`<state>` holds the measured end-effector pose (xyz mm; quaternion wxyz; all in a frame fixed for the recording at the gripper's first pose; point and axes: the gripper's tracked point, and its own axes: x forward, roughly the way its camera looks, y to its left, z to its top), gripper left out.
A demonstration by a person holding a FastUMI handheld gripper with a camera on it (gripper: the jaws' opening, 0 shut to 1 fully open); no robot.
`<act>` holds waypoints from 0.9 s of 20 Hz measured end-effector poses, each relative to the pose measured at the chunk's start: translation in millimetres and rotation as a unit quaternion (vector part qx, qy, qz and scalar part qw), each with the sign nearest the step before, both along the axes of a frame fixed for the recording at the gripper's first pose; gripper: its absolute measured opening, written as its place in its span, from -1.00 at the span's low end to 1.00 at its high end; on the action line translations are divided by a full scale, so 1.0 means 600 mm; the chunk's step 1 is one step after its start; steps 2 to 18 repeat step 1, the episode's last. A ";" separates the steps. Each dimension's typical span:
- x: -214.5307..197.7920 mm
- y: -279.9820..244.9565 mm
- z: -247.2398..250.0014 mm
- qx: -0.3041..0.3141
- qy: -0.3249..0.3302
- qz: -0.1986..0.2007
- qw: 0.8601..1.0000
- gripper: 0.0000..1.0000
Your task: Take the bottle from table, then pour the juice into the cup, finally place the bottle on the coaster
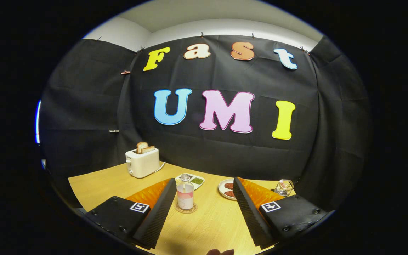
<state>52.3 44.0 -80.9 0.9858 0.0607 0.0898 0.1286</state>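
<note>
1. Gripper [204, 202] wide open, holds nothing; both fingers hang above the near part of the table [204, 230], apart from everything on it.
2. Bottle [185, 196] stands upright on the coaster [185, 208], mid-table, just ahead of the left finger and close to its inner face, not touching as far as I can tell. Clear bottle, pinkish juice about two thirds up, clear cap on.
3. Coaster is round, brownish, flat on the wood; its rim shows around the bottle base.
4. Plate [223, 189] with two dark round pieces sits beyond the right fingertip, toward the far edge; part of it is hidden by that finger.
5. Divided tray [194, 180] with green stuff in one compartment lies behind the bottle, near the far edge.
6. Small wire rack [284, 187] at the far right corner, contents too small to tell.
7. Toaster [142, 162] at the far left corner, two bread slices sticking up from the slots, cord trailing right.
</note>
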 end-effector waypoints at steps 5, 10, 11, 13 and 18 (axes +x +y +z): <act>-0.001 -0.001 0.001 0.000 -0.001 0.000 1.000 0.95; -0.001 -0.001 0.001 0.000 -0.001 0.000 1.000 0.95; -0.001 -0.001 0.001 0.000 -0.001 0.000 1.000 0.95; -0.001 -0.001 0.001 0.000 -0.001 0.000 1.000 0.95; -0.001 -0.001 0.001 0.000 -0.001 0.000 1.000 0.95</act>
